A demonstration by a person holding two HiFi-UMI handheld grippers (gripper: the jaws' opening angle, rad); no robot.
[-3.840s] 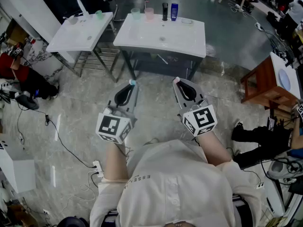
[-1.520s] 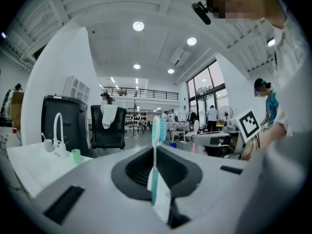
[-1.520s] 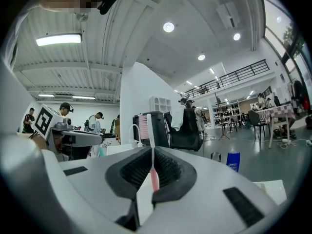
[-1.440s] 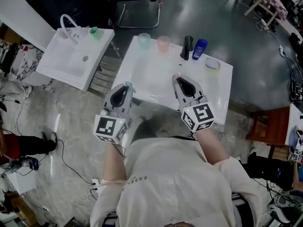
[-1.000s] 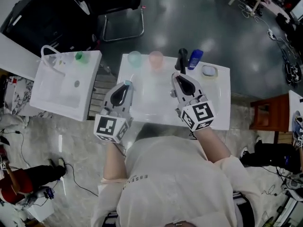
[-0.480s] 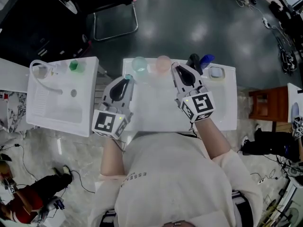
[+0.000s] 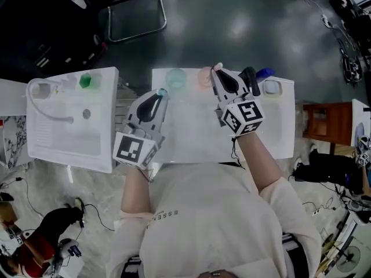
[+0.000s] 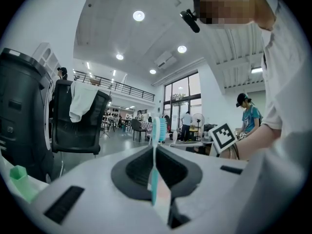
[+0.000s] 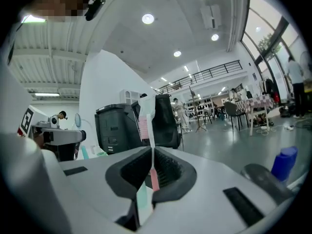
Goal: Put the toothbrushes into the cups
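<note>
Both grippers have come forward over the sink top (image 7: 191, 138) to the cups since a second ago. Head view: left gripper (image 7: 160, 95) sits just near of the green cup (image 7: 175, 79), and right gripper (image 7: 215, 69) has its tip at the pink cup (image 7: 204, 77). A black bottle (image 7: 249, 77), blue bottle (image 7: 264, 73) and soap dish (image 7: 271, 87) crowd the right; a second sink (image 7: 64, 126) lies left. Left gripper view: jaws pinched tight on the blue toothbrush (image 8: 155, 167), bristles beyond the tips. Right gripper view: jaws clamped on the pink toothbrush (image 9: 151, 172) likewise. The approach looks nearly done; next, each brush needs lining up over its cup's mouth, the right one clear of the black bottle.
</note>
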